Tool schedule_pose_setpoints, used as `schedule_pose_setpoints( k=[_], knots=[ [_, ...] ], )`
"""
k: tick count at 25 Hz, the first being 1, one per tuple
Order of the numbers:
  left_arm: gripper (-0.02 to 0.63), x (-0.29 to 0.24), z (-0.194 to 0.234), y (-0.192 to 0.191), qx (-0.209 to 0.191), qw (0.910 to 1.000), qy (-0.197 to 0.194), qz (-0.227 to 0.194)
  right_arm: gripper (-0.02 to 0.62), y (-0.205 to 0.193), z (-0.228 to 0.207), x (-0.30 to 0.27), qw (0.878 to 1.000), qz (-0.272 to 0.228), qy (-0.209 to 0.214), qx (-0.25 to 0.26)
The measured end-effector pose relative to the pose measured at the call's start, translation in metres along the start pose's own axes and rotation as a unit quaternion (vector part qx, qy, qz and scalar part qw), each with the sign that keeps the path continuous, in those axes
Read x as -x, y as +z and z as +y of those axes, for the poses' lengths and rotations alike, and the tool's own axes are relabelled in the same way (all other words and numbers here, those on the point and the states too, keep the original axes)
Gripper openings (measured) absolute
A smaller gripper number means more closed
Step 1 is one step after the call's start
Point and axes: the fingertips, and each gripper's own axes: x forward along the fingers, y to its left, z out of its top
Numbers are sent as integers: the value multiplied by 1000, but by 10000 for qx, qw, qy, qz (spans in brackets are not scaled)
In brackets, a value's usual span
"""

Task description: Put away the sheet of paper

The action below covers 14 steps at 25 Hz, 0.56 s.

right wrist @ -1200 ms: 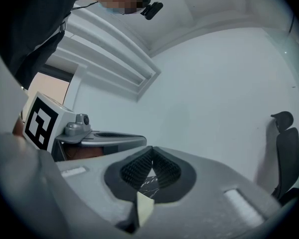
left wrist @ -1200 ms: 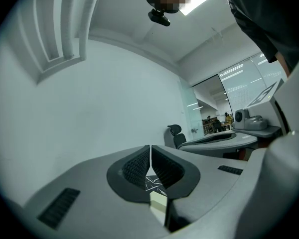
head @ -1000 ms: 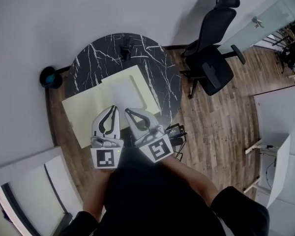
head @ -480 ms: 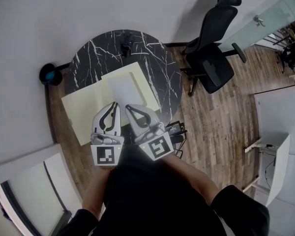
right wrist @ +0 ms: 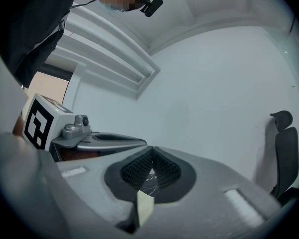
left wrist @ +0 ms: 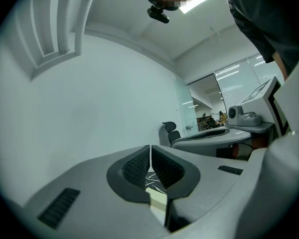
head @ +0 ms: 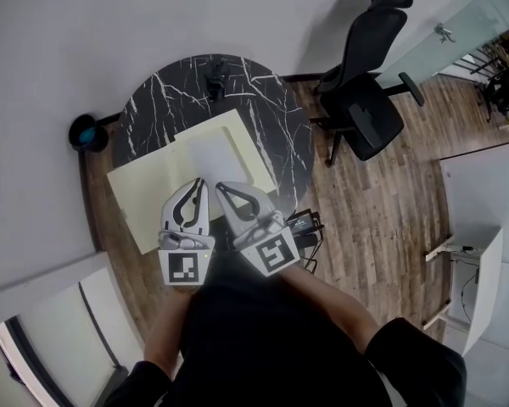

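Left gripper and right gripper — both pinched closed, empty, bearing black-and-white square markers — sat near the sheet of paper.

Head view: looks steeply down from my head onto the round surface, my left tongs and right tongs. Gripper views: close, level along each pair's tips. All three share the office chair.

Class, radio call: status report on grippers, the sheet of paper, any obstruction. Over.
Left gripper and right gripper shut, empty, above near edge of table. Sheet of paper flat on pale yellow folder, untouched. Nothing between grippers and sheet.
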Motion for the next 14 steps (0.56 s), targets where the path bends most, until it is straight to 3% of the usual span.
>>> schedule_pose_setpoints(
  k=[14],
  knots=[
    [20, -8, 1, -5, 30, 9999, -139, 74, -3, -3, -5, -7, 10000, 20, -11, -94]
  ],
)
